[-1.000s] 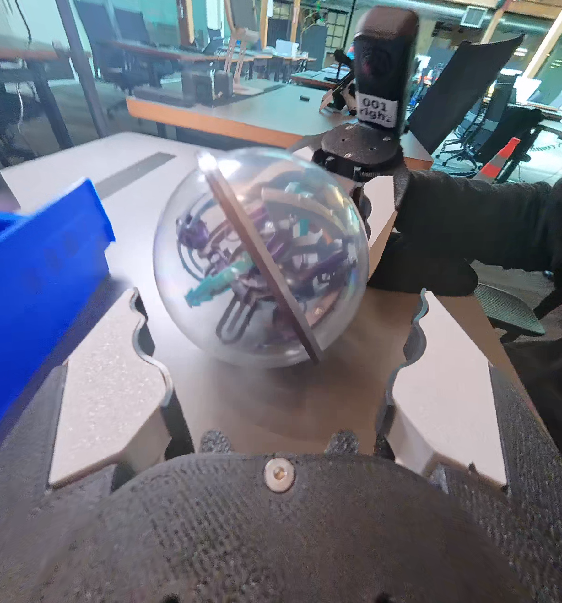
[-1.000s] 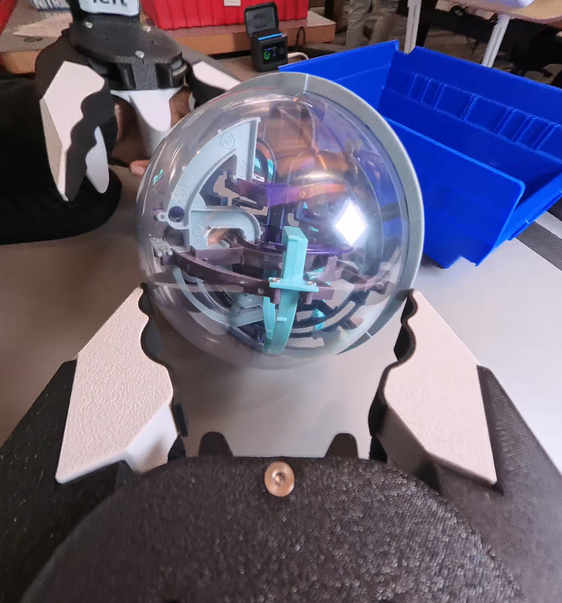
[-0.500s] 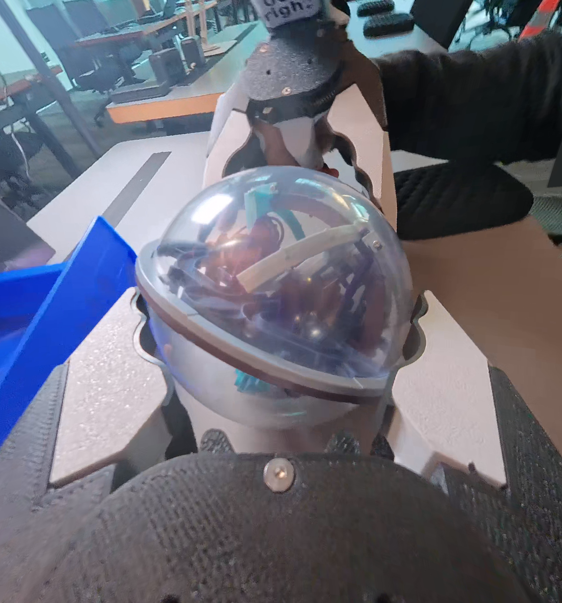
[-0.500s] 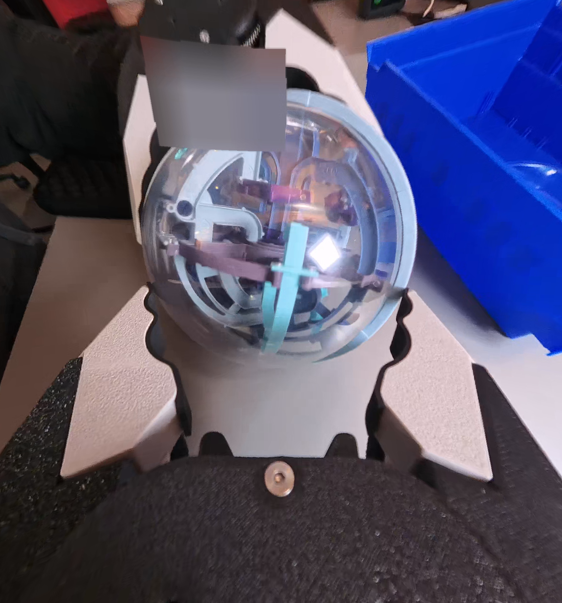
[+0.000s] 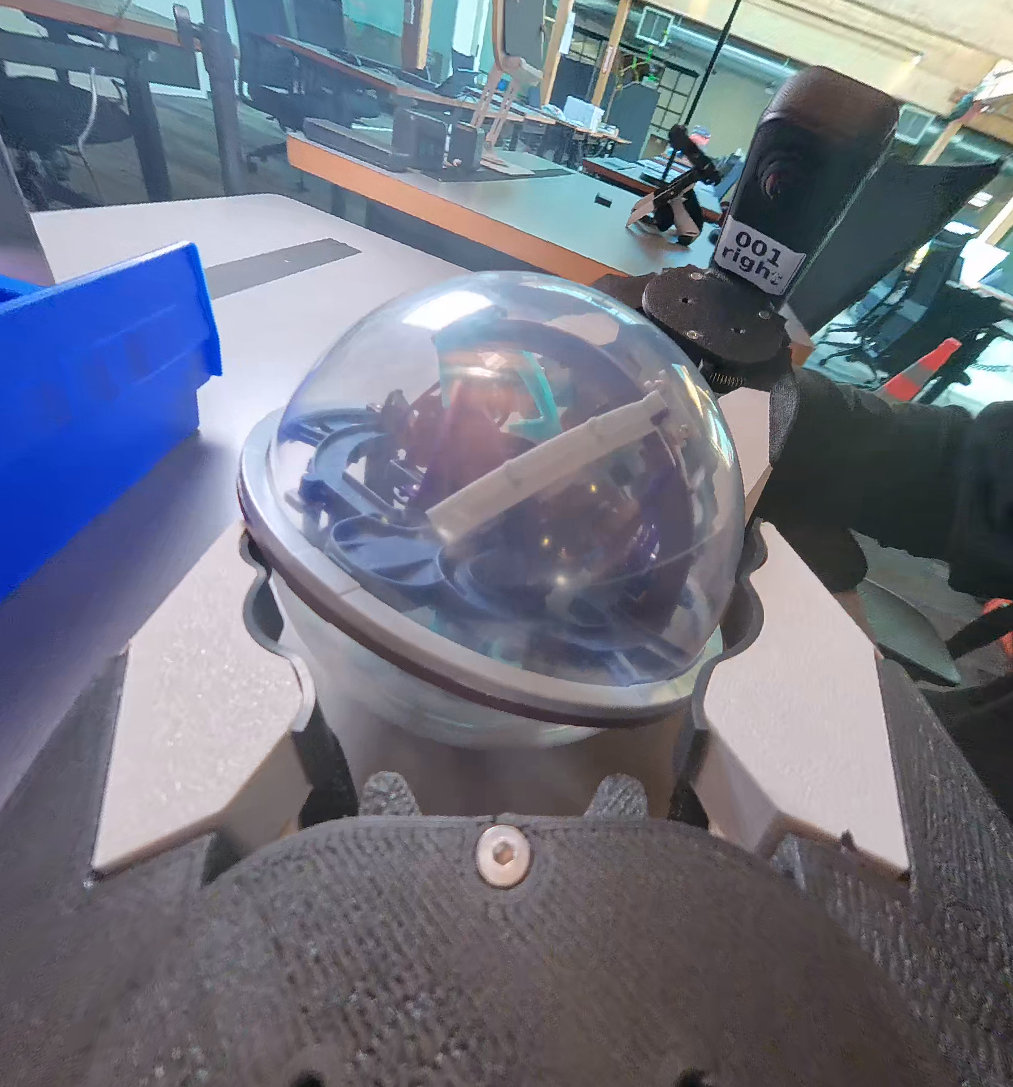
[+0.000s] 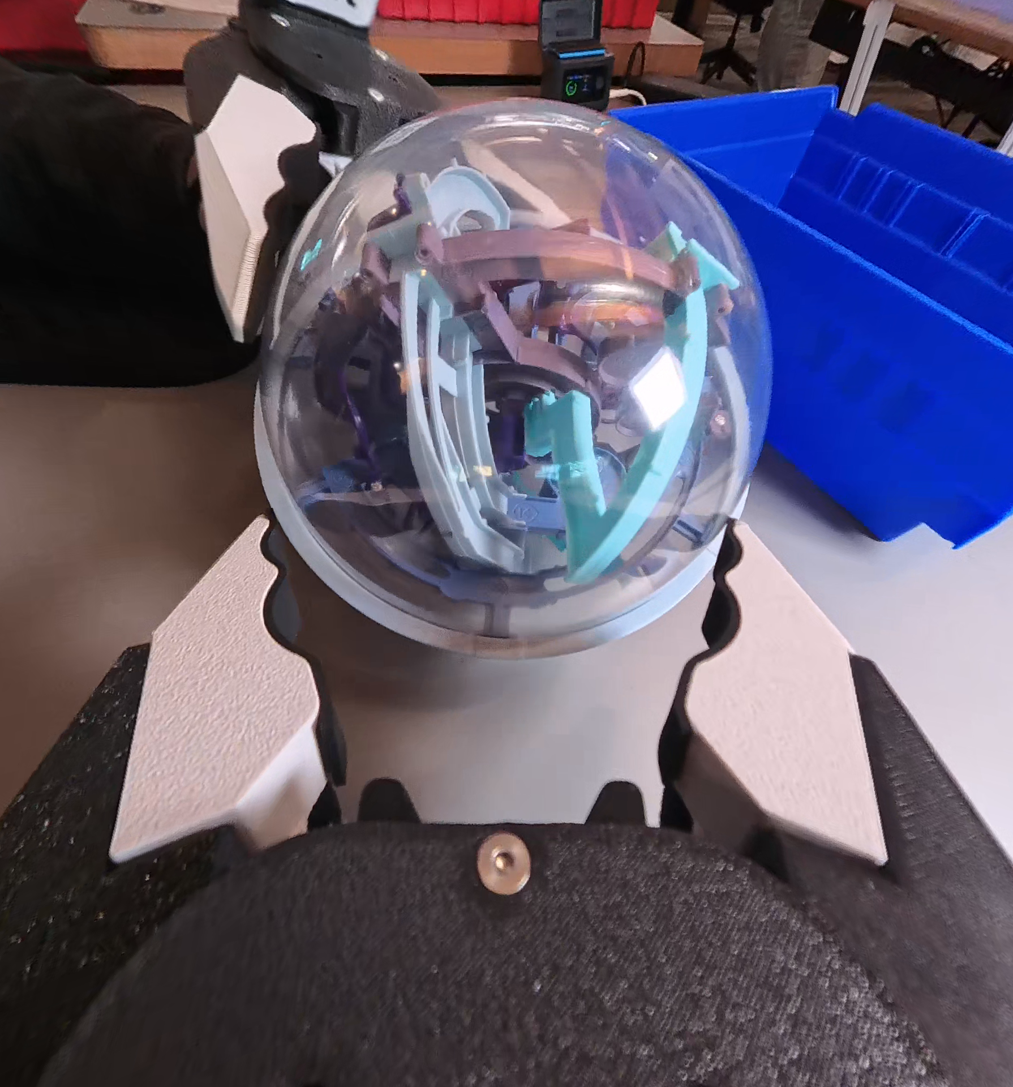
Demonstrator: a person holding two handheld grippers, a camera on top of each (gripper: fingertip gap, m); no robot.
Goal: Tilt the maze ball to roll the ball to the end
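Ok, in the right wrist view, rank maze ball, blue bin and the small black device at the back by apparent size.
1. Maze ball, nearest the camera.
2. Blue bin, cropped at the edge, so the order with the ball is unsure.
3. Black device, clearly smallest and farthest.

- A blue bin (image 6: 880, 329) is sitting on the pale table (image 6: 904, 617).
- An orange-edged desk (image 5: 492, 217) and office chairs (image 5: 292, 76) are standing behind.

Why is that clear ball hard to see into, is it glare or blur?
Both. Right wrist view: a bright white reflection on the maze ball hides part of the tracks, and the blue bin edges smear. Left wrist view: a soft reddish glare across the dome, wide-angle bending at the edges.
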